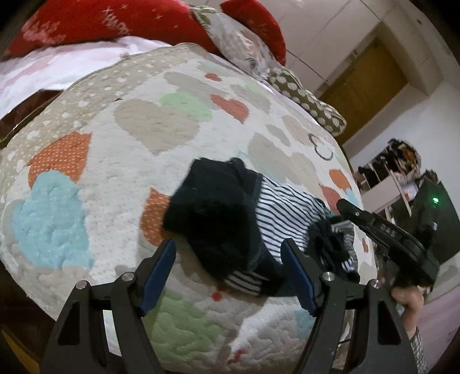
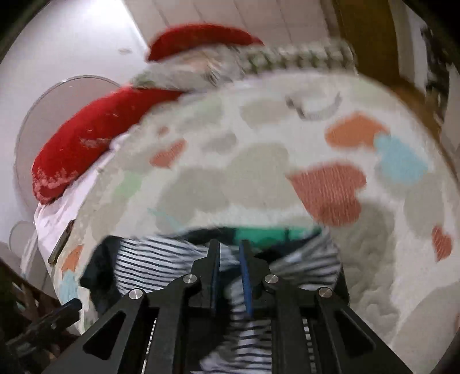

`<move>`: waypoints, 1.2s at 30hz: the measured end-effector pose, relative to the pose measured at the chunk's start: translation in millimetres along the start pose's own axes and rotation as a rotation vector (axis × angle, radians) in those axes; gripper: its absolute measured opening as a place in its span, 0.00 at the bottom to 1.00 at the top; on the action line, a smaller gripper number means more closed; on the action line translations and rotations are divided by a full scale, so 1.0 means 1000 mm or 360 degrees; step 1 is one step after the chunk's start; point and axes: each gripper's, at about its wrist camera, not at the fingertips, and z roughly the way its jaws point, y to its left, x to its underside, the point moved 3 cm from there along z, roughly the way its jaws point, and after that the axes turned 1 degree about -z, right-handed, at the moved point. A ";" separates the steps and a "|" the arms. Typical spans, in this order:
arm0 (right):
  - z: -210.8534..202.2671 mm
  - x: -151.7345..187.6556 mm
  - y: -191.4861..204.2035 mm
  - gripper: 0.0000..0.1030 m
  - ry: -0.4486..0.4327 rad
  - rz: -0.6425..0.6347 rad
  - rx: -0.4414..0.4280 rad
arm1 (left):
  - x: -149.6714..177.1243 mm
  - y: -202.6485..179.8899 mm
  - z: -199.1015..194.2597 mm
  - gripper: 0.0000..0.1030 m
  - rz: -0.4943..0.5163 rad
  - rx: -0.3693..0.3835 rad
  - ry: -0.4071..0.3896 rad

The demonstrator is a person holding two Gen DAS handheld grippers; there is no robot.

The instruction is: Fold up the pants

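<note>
The pants (image 1: 218, 213) lie bunched on a heart-patterned blanket (image 1: 149, 123), dark navy outside with a black-and-white striped lining (image 1: 281, 218). My left gripper (image 1: 230, 259) hovers just above their near edge, open wide, and its blue pads (image 1: 159, 276) press on nothing. My right gripper (image 1: 371, 227) comes in from the right, a hand at its handle. In the right wrist view the right gripper (image 2: 229, 247) is shut on a fold of the striped pants fabric (image 2: 161, 267), with a green waistband (image 2: 264, 233) just beyond its tips. That view is blurred.
Red pillows (image 1: 95, 23) and spotted cushions (image 1: 310, 100) sit at the head of the bed. A flat dark object (image 2: 61, 244) rests at the bed's left edge. A wooden door (image 1: 365, 74) and a cluttered shelf (image 1: 394, 172) stand off to the right.
</note>
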 end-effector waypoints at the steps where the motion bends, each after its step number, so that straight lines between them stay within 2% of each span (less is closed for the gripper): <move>1: 0.000 -0.001 0.007 0.15 0.0005 -0.0028 -0.0013 | -0.002 0.005 0.000 0.72 -0.0027 -0.0003 -0.0001; 4: 0.019 0.000 0.022 0.15 0.0121 -0.0068 -0.0062 | -0.007 0.023 -0.006 0.72 -0.0112 -0.0020 -0.0026; 5: 0.027 0.002 0.022 0.22 0.0166 -0.0060 -0.0062 | -0.009 0.033 -0.011 0.72 -0.0152 -0.0037 -0.0048; 6: 0.048 0.008 0.022 0.39 0.0305 -0.0040 -0.0080 | -0.011 0.040 -0.014 0.72 -0.0178 -0.0052 -0.0063; 7: 0.064 0.013 0.021 0.42 0.0420 -0.0028 -0.0078 | -0.012 0.047 -0.017 0.72 -0.0205 -0.0068 -0.0077; 8: 0.071 0.017 0.020 0.41 0.0461 -0.0037 -0.0050 | -0.014 0.058 -0.020 0.72 -0.0242 -0.0088 -0.0099; 11: 0.055 0.009 0.036 0.42 0.0375 -0.0113 0.0032 | -0.015 0.081 -0.026 0.71 -0.0307 -0.0126 -0.0132; 13: 0.039 0.005 0.056 0.42 0.0286 -0.0195 0.0030 | -0.014 0.092 -0.028 0.57 -0.0329 -0.0127 -0.0133; 15: 0.031 0.005 0.082 0.42 0.0273 -0.0282 -0.0022 | -0.013 0.099 -0.031 0.57 -0.0346 -0.0112 -0.0135; 18: 0.038 0.011 0.128 0.45 0.0376 -0.0364 -0.0206 | -0.011 0.105 -0.038 0.57 -0.0351 -0.0101 -0.0153; 19: 0.043 0.014 0.137 0.46 0.0423 -0.0361 -0.0246 | -0.010 0.106 -0.039 0.57 -0.0347 -0.0099 -0.0156; 21: 0.059 0.020 0.152 0.54 0.0532 -0.0335 -0.0278 | -0.008 0.107 -0.041 0.57 -0.0324 -0.0099 -0.0158; 23: 0.081 0.024 0.167 0.58 0.0637 -0.0314 -0.0226 | -0.005 0.106 -0.041 0.57 -0.0284 -0.0106 -0.0158; 27: 0.116 0.025 0.189 0.76 0.0746 -0.0423 0.0010 | 0.004 0.100 -0.038 0.58 -0.0202 -0.0074 -0.0138; 29: 0.127 0.028 0.195 0.79 0.0810 -0.0475 0.0110 | 0.008 0.097 -0.033 0.59 -0.0190 -0.0050 -0.0115; 30: 0.133 0.031 0.201 0.80 0.0852 -0.0557 0.0180 | 0.008 0.096 -0.032 0.60 -0.0188 -0.0043 -0.0110; 32: 0.135 0.035 0.207 0.78 0.0880 -0.0676 0.0233 | 0.010 0.092 -0.031 0.62 -0.0176 -0.0023 -0.0104; 34: 0.129 0.036 0.206 0.64 0.0866 -0.0742 0.0251 | 0.011 0.086 -0.029 0.62 -0.0148 -0.0009 -0.0099; 35: 0.124 0.034 0.201 0.47 0.0840 -0.0731 0.0254 | 0.011 0.083 -0.027 0.62 -0.0135 -0.0010 -0.0095; 36: 0.118 0.030 0.194 0.36 0.0813 -0.0696 0.0243 | 0.012 0.079 -0.024 0.62 -0.0115 -0.0012 -0.0089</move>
